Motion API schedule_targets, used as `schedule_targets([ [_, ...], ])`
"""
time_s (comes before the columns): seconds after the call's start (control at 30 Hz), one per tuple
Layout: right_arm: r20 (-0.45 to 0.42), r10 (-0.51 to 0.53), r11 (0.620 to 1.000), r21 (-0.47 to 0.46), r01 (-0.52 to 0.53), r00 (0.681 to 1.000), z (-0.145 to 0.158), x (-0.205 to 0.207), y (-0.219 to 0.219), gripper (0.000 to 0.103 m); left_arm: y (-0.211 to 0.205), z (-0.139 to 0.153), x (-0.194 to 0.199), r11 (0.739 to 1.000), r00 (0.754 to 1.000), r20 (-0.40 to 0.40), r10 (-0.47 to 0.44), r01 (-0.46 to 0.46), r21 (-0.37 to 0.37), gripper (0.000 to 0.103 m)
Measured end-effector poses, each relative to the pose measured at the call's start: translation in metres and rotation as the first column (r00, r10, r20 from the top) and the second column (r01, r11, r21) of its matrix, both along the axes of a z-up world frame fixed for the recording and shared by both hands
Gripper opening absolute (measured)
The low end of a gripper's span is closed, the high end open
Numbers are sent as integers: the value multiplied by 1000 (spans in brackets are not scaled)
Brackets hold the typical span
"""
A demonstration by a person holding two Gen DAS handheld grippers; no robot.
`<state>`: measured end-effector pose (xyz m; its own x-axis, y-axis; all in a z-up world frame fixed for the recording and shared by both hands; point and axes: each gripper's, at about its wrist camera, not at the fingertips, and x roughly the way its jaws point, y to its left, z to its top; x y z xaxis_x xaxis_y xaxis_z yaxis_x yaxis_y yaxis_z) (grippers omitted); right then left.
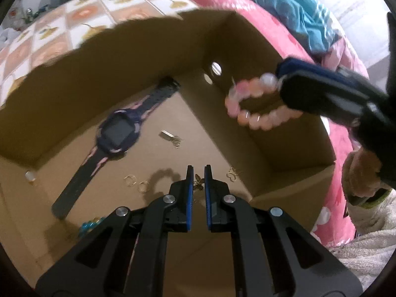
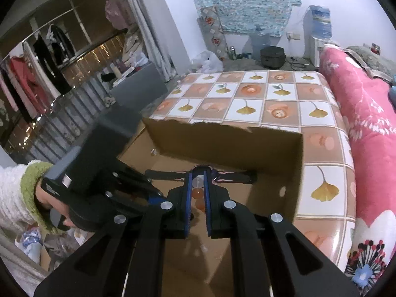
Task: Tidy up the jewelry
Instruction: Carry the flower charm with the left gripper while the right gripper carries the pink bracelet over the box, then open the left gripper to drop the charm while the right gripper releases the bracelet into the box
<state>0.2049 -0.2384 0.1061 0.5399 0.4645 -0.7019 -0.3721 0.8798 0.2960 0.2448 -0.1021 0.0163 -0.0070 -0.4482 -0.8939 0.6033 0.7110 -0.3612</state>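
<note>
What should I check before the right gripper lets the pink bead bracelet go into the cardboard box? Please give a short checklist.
1. Right gripper shut on pink bead bracelet: ok.
2. Bracelet hangs above the open brown cardboard box: ok.
3. Dark blue wrist watch lies aside from the drop spot: ok.
4. Left gripper shut and holding nothing: ok.
5. Small gold butterfly pieces safe from the falling bracelet: cannot tell.

This is a lived-in bedroom in a home: a bed with a tiled ginkgo-leaf cover (image 2: 250, 99) and a rolled pink floral quilt (image 2: 358, 113) fills the middle. Clothes hang on a rail (image 2: 37, 57) by the window, and a water jug (image 2: 258, 39) stands near a dispenser (image 2: 318, 37) on the floor
</note>
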Motion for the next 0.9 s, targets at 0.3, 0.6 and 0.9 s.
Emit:
schedule_targets([
  [0.3,-20,-26,1000,-5,26,999,-4,5,-14,10,-7,-8,10,1000,998,-52,27,-27,-15,44],
  [0.6,-90,14,999,-30,-16,996,-10,12,-5,10,44,45,-8,984,980,121,156,-143,-104,60],
  [0.9,-131,-37,985,-170,15,991,-23,24,3,11,104,84,-53,938,911,263,317,-259,-231,77],
])
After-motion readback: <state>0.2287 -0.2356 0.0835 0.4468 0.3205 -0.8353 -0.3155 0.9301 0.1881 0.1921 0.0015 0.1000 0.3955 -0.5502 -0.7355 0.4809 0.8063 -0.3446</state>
